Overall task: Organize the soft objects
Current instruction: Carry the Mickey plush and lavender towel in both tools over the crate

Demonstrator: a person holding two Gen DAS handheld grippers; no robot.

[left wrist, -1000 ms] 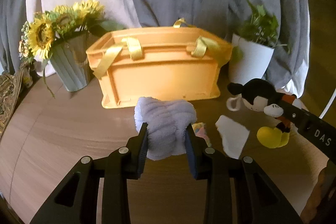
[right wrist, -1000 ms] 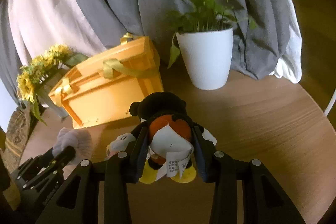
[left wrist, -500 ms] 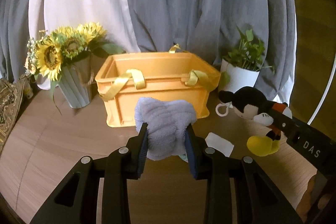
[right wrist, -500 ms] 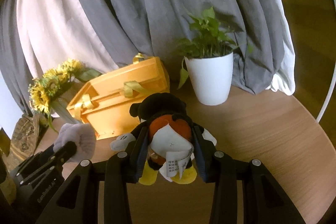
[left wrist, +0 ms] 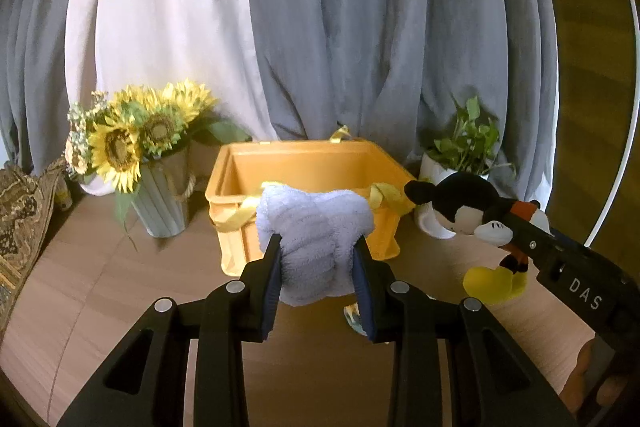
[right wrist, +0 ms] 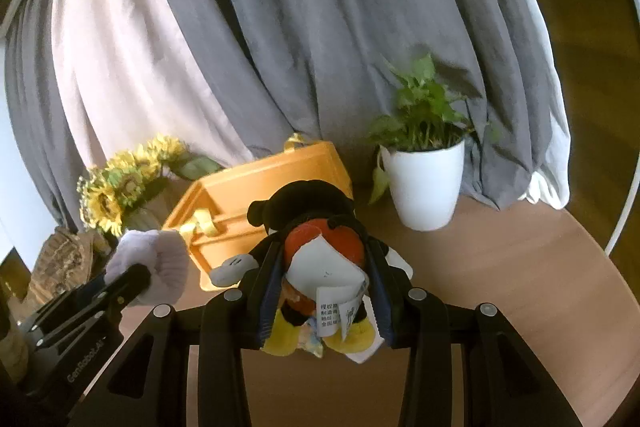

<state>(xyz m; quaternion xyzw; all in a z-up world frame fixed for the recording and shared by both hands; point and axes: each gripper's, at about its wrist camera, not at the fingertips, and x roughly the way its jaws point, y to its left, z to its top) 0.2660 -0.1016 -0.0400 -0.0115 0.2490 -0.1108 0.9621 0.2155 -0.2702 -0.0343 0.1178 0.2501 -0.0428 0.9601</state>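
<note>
My left gripper [left wrist: 317,255] is shut on a pale lilac plush towel [left wrist: 314,227], held above the table in front of the open orange crate [left wrist: 304,163]. My right gripper [right wrist: 322,263] is shut on a Mickey Mouse plush [right wrist: 308,223] with a white tag, held up to the right of the crate [right wrist: 256,183]. The plush [left wrist: 468,203] and right gripper [left wrist: 520,227] show at right in the left wrist view. The towel [right wrist: 160,263] and left gripper [right wrist: 132,279] show at lower left in the right wrist view.
A sunflower vase [left wrist: 160,187] stands left of the crate, a white potted plant [right wrist: 426,183] to its right. Grey and white curtains hang behind. A small colourful item [left wrist: 354,319] lies on the round wooden table [left wrist: 100,287]. Patterned cloth [left wrist: 20,211] lies at far left.
Both grippers have risen with their loads. The crate now appears lower and its open inside is visible; the white paper on the table has gone out of view.
</note>
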